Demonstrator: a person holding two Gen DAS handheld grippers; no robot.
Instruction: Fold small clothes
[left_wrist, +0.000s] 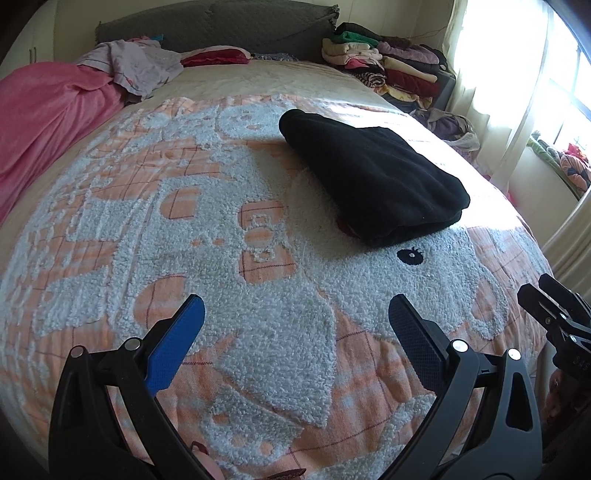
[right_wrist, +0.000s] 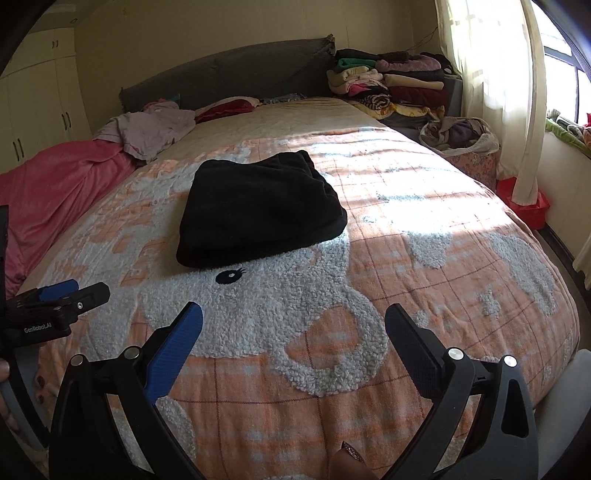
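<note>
Bed: orange-white fleecy blanket (right_wrist: 424, 229) | pink cover (left_wrist: 48, 110) at left edge | lilac garment (right_wrist: 155, 129) by grey headboard (right_wrist: 229, 74) | clothes stack (right_wrist: 391, 85) beside window curtain (right_wrist: 495, 74)

White lettering "GenRobot.AI" stands on the black body of the left gripper (right_wrist: 62, 295), at the near left edge.

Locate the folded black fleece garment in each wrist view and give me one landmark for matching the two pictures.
Left wrist view: the folded black fleece garment lies right of centre, in the upper half, on the orange and white bedspread.
Right wrist view: the garment lies left of centre, in the upper half.
Shared landmark: the small black embroidered eye on the bedspread, just in front of the garment's near edge.
</note>
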